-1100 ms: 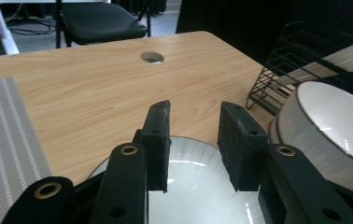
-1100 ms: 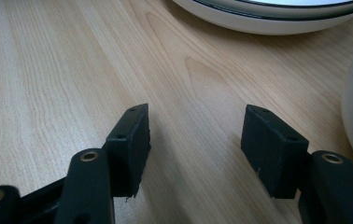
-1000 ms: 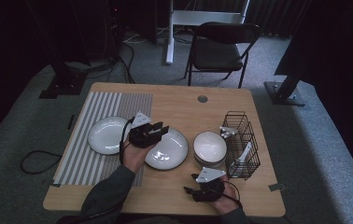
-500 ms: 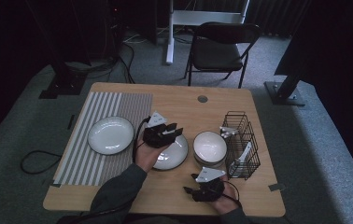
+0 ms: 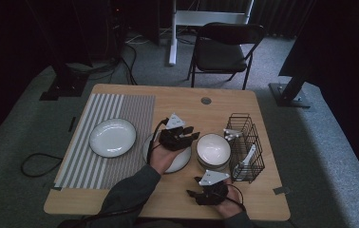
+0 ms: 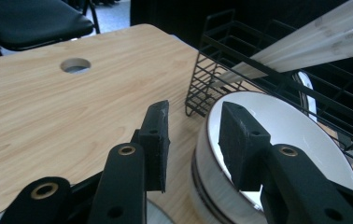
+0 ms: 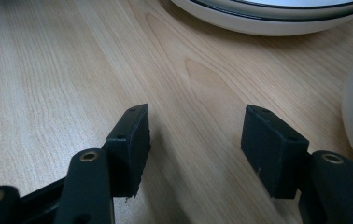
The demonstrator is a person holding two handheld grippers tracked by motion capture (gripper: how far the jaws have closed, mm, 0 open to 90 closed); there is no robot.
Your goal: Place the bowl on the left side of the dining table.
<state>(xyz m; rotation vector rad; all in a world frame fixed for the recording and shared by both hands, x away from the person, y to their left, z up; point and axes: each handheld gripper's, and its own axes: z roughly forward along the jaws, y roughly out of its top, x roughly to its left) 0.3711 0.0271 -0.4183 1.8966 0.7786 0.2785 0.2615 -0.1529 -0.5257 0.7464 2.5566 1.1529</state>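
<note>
**Your left gripper stood open at the near rim of the bowl stack, which lay just ahead of it toward the rack.**

In the high view your left gripper (image 5: 187, 136) hung over the plate (image 5: 181, 159) in the middle of the table (image 5: 120, 194), its jaws pointed at the stacked bowls (image 5: 213, 150) just beside the wire rack (image 5: 245, 142). In the left gripper view the jaws stood wide with nothing clamped: one pad (image 6: 239, 140) sat over the bowl's white inside, the other (image 6: 158, 135) outside the rim (image 6: 208, 140), so the wall looked to lie between them. Your right gripper (image 5: 201, 195) rested near the table's front edge, jaws apart and empty over bare wood, nearer you than the bowls. The left was plainly better placed for the bowls.
</note>
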